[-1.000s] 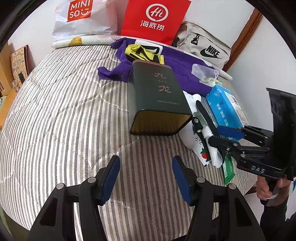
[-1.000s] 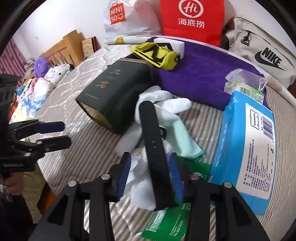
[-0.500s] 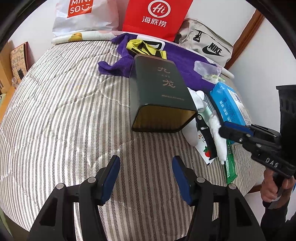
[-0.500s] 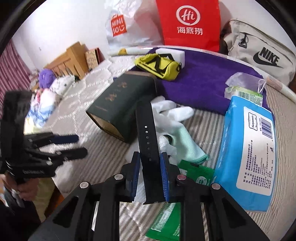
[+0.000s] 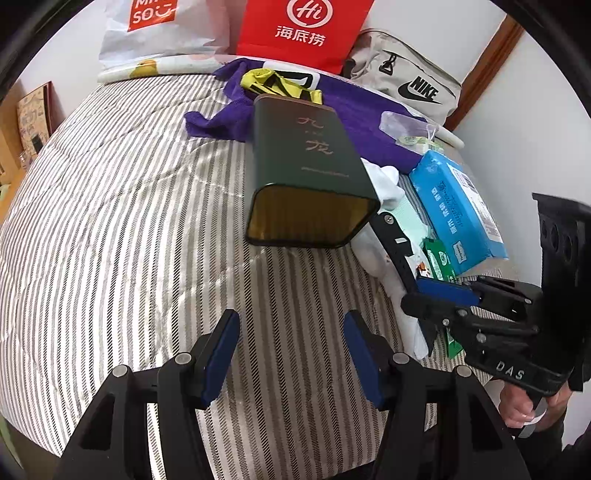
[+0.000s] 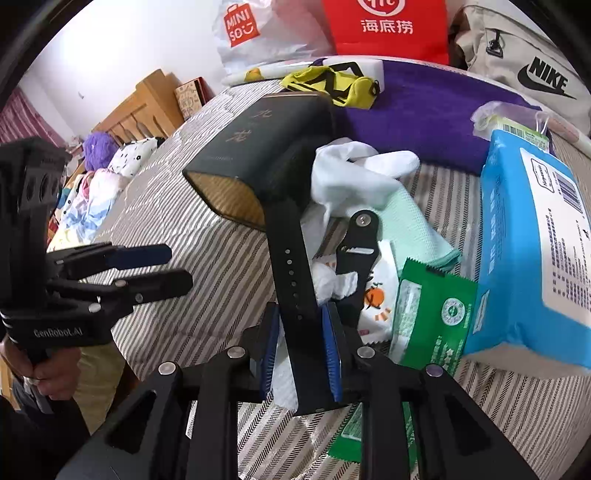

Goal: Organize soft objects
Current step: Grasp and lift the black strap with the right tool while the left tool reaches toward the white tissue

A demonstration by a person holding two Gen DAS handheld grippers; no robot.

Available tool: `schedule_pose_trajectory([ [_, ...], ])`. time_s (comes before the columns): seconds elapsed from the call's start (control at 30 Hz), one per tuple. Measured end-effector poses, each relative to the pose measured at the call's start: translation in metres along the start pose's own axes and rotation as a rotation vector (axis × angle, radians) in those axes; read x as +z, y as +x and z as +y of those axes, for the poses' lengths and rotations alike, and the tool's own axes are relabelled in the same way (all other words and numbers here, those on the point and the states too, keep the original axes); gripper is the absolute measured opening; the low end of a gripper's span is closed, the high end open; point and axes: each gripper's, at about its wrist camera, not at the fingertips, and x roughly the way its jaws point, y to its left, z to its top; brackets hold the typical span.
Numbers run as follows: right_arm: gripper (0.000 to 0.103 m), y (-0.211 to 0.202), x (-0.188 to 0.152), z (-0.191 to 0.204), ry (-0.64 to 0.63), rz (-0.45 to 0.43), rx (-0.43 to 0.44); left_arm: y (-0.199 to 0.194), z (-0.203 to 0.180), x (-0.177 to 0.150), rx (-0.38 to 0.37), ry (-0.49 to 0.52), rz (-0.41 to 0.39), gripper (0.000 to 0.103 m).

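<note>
My right gripper [image 6: 300, 350] is shut on a black watch strap [image 6: 291, 273] and holds it above a pile of white cloths [image 6: 354, 177], a mint cloth [image 6: 413, 229] and a green packet [image 6: 432, 314]. The strap [image 5: 397, 251] and right gripper [image 5: 439, 295] also show in the left wrist view. A dark green open tin [image 5: 310, 173] lies on its side on the striped bed [image 5: 129, 221]; it also shows in the right wrist view [image 6: 258, 147]. My left gripper [image 5: 288, 350] is open and empty, hovering in front of the tin's mouth.
A blue tissue pack [image 6: 535, 240] lies right of the pile. A purple towel [image 6: 424, 107] with a yellow pouch [image 6: 332, 83] lies behind. A red bag [image 5: 303, 29], a white Miniso bag [image 5: 155, 26] and a Nike bag [image 5: 406, 81] stand at the wall.
My right gripper has closed on the black strap and lifted it off the cloth pile, moving a little toward me. My left gripper has stayed open and shifted slightly.
</note>
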Motion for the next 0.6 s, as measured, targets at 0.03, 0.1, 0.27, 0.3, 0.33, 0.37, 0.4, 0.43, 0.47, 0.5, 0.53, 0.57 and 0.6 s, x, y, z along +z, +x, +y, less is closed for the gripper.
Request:
schedule_pose_trajectory([
  [0.03,0.029,0.0,-0.001,0.001,-0.006,0.008,0.004,-0.001,0.001,-0.001,0.001,-0.002,-0.001,0.057],
  [0.1,0.03,-0.004,-0.005,0.001,-0.009,0.006,0.007,-0.002,0.002,-0.003,0.004,-0.005,-0.002,0.057],
  [0.27,0.03,0.0,-0.008,0.002,-0.03,0.016,-0.01,-0.001,0.004,-0.006,0.002,-0.008,0.001,0.057],
  [0.3,0.021,0.0,-0.008,0.002,-0.032,0.013,-0.013,-0.001,0.004,-0.006,0.002,-0.006,0.002,0.057],
  [0.33,0.02,-0.001,-0.008,0.003,-0.036,0.005,-0.02,-0.002,0.004,-0.006,0.003,-0.004,0.002,0.057],
  [0.37,0.02,-0.006,-0.008,0.005,-0.044,-0.012,-0.025,-0.002,0.004,-0.006,0.004,-0.004,0.002,0.057],
  [0.4,0.02,-0.011,-0.008,0.007,-0.052,-0.029,-0.028,-0.002,0.004,-0.006,0.004,-0.004,0.001,0.057],
  [0.43,0.02,-0.016,-0.006,0.009,-0.058,-0.047,-0.027,-0.003,0.004,-0.006,0.003,-0.004,0.0,0.057],
  [0.47,0.02,-0.019,-0.006,0.01,-0.06,-0.055,-0.022,-0.002,0.004,-0.006,0.002,-0.005,0.0,0.057],
  [0.5,0.02,-0.021,-0.005,0.011,-0.058,-0.065,-0.019,-0.003,0.004,-0.006,0.003,-0.005,0.0,0.057],
  [0.53,0.02,-0.022,-0.004,0.01,-0.054,-0.066,-0.02,-0.003,0.003,-0.007,0.002,-0.003,0.0,0.057],
  [0.57,0.02,-0.024,-0.004,0.008,-0.044,-0.07,-0.015,-0.003,0.002,-0.007,-0.001,0.0,0.0,0.057],
  [0.6,0.02,-0.027,-0.005,0.007,-0.04,-0.077,0.001,-0.003,0.0,-0.008,-0.004,0.006,0.0,0.057],
])
